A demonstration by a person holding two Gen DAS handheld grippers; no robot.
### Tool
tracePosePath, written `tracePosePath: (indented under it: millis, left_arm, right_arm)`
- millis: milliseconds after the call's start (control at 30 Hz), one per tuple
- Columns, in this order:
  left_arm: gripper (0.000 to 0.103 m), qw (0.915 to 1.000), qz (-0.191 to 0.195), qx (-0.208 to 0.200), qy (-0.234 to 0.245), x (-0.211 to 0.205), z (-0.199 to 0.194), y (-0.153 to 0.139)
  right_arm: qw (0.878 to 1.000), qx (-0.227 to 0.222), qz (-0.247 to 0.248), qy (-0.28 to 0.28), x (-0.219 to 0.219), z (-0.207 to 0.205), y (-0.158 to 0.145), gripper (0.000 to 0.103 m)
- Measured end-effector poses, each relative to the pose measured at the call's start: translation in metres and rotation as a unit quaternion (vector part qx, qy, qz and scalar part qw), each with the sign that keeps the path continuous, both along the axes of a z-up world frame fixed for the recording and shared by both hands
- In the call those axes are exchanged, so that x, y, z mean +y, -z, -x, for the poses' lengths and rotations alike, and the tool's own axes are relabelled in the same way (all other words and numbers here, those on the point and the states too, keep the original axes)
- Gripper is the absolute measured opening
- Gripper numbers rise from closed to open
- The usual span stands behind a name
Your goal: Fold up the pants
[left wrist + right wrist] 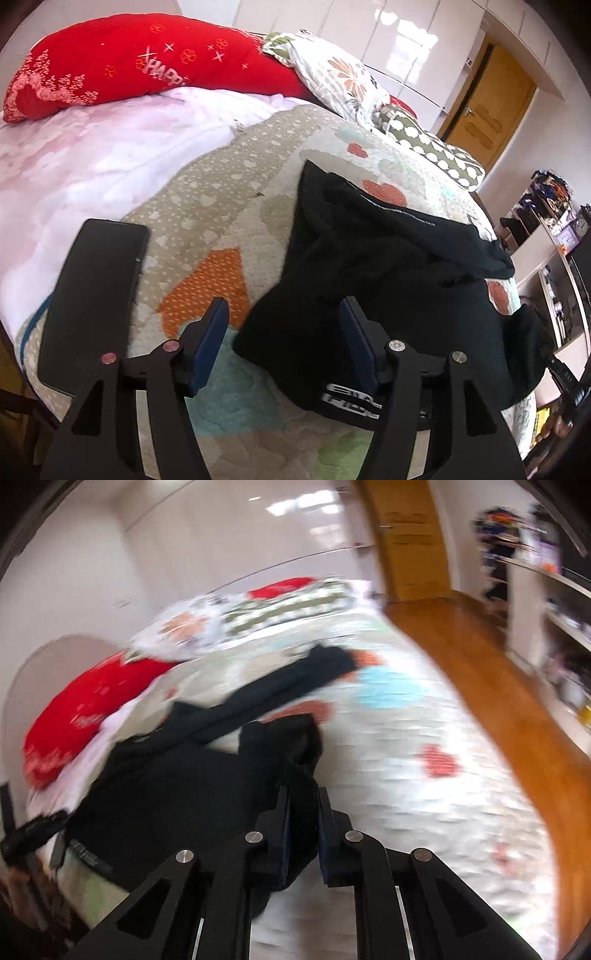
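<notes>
Black pants (376, 266) lie crumpled on a patterned quilt (221, 206) on a bed. A white logo shows at their near edge. My left gripper (284, 314) is open just above the quilt, its jaws set wide at the pants' near left corner, gripping nothing. In the blurred right wrist view, my right gripper (302, 801) is shut on a bunch of the pants (177, 782) and holds that fabric up. One leg (295, 675) stretches away across the quilt (424, 775).
A black phone (92, 295) lies on the quilt left of my left gripper. Red pillows (147, 62) and floral pillows (332, 70) sit at the bed's head. A wooden floor (498, 686), a door (487, 107) and shelves (554, 258) lie beyond the bed.
</notes>
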State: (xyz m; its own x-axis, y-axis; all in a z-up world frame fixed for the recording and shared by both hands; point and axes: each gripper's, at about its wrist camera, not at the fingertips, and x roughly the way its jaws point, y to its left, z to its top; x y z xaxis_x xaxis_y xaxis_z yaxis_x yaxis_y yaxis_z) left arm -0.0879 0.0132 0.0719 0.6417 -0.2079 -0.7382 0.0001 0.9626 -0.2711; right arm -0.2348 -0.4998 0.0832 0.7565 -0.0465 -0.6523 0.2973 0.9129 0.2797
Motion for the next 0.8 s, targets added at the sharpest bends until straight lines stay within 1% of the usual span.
tracePosePath:
  millis: [67,100,133,233,267,300,367,400,433,467,500,533,600,667,733,800]
  left_arm:
    - [0.061,0.9999,-0.008,-0.003,0.006,-0.004,0.002,-0.001]
    - [0.061,0.9999,-0.013,-0.004,0.007,-0.005,0.002,-0.001]
    - [0.061,0.9999,-0.015,-0.005,0.006,-0.005,0.003,-0.001]
    - [0.061,0.9999,-0.010,-0.001,0.006,-0.007,0.003,-0.001]
    - [0.061,0.9999,-0.010,0.000,0.008,-0.008,0.003,-0.001]
    - [0.061,0.9999,-0.011,0.000,0.011,-0.010,0.004,-0.001]
    - [0.061,0.9997,-0.014,-0.005,0.018,-0.015,0.005,-0.004]
    - [0.061,0.9995,-0.016,-0.010,0.023,-0.019,0.007,-0.007]
    - [0.061,0.9994,-0.018,-0.013,0.028,-0.022,0.008,-0.008]
    - [0.061,0.9991,-0.020,-0.016,0.034,-0.026,0.008,-0.009]
    - [0.061,0.9988,-0.022,-0.018,0.040,-0.030,0.010,-0.009]
    - [0.061,0.9986,-0.023,-0.018,0.044,-0.033,0.010,-0.008]
    - [0.063,0.9980,-0.034,-0.010,0.053,-0.042,0.008,-0.001]
    - [0.064,0.9970,-0.051,-0.002,0.059,-0.049,0.007,0.008]
    - [0.065,0.9954,-0.070,0.005,0.065,-0.055,0.003,0.019]
    - [0.069,0.9932,-0.089,0.013,0.075,-0.060,-0.002,0.029]
  right_arm:
    - [0.999,0.023,0.013,0.040,-0.019,0.013,0.008,0.010]
    - [0.998,0.035,0.020,0.052,-0.024,0.018,0.013,0.003]
    - [0.996,0.051,0.028,0.063,-0.028,0.022,0.019,0.002]
    - [0.994,0.091,0.023,0.058,-0.036,0.030,0.041,0.002]
    - [0.993,0.095,0.025,0.060,-0.036,0.032,0.043,0.002]
    - [0.994,0.091,0.022,0.063,-0.036,0.033,0.041,0.006]
    - [0.996,0.069,0.010,0.063,-0.034,0.033,0.033,0.009]
    - [0.997,0.060,0.010,0.057,-0.031,0.032,0.027,0.013]
    - [0.998,0.050,0.016,0.036,-0.019,0.027,0.021,0.023]
    - [0.999,0.046,0.021,0.018,-0.011,0.023,0.019,0.028]
    - [0.999,0.044,0.025,0.000,-0.001,0.015,0.017,0.036]
    - [0.998,0.043,0.027,-0.021,0.010,0.007,0.017,0.038]
    - [0.997,0.050,0.028,-0.058,0.031,-0.012,0.024,0.038]
    - [0.993,0.069,0.036,-0.091,0.052,-0.033,0.038,0.038]
    - [0.990,0.083,0.058,-0.100,0.064,-0.043,0.051,0.040]
    - [0.990,0.081,0.062,-0.100,0.067,-0.047,0.052,0.043]
